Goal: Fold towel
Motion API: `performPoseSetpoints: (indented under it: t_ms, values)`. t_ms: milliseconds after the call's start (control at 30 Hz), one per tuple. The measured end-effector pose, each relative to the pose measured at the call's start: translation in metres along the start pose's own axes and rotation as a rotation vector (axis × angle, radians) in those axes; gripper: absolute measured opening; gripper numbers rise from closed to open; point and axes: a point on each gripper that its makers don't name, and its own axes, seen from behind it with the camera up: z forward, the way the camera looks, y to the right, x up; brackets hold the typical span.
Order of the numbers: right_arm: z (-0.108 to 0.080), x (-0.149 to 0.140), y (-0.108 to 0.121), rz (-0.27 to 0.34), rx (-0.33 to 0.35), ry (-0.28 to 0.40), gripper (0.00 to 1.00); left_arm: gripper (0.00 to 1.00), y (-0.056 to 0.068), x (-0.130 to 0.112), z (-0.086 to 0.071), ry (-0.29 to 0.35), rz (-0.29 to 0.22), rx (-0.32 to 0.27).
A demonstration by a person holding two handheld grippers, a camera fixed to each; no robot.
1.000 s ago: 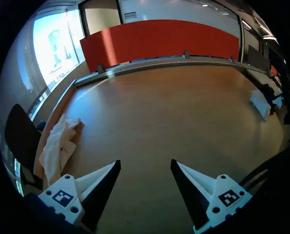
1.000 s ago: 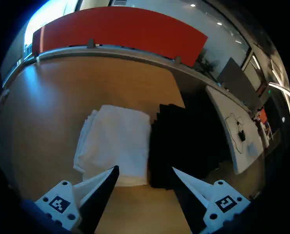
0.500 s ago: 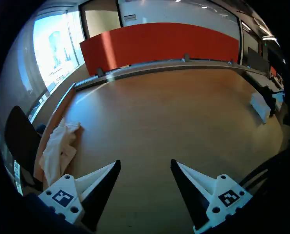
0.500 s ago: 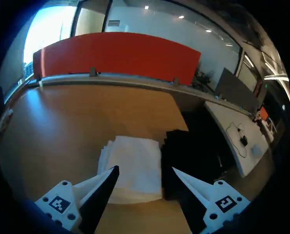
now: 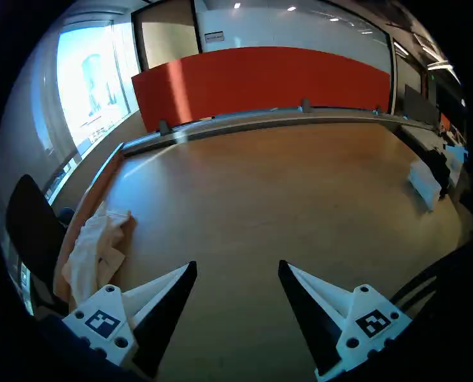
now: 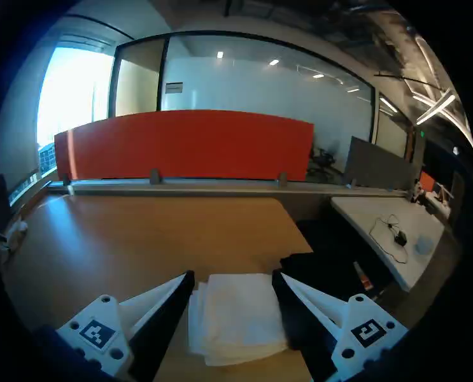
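Before right gripper (image 6: 233, 275): folded towel (image 6: 239, 315); coded tags (image 6: 98, 333) on fingers (image 6: 153, 305).

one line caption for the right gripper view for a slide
Open right tongs frame a folded white cloth towel lying beside a black cloth pile on a brown wooden table.

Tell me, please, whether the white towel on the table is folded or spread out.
Folded: the white towel lies as a compact rectangle on the wooden table, layered edges showing along its left side.
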Motion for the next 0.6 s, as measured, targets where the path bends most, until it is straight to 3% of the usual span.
performPoseSetpoints:
  t_ms: [200,400,600]
  values:
    - [0.002,0.004,-0.006,0.008,0.001,0.018,0.94,0.95,0.000,0.008,0.003,0.024,-0.019,-0.001]
    - [-0.002,0.022,-0.017,0.015,0.000,0.067,0.94,0.95,-0.010,0.021,0.008,0.059,-0.043,0.029]
    - [-0.009,0.049,-0.040,0.059,0.028,0.141,0.94,0.95,-0.017,0.047,0.009,0.137,-0.073,0.039]
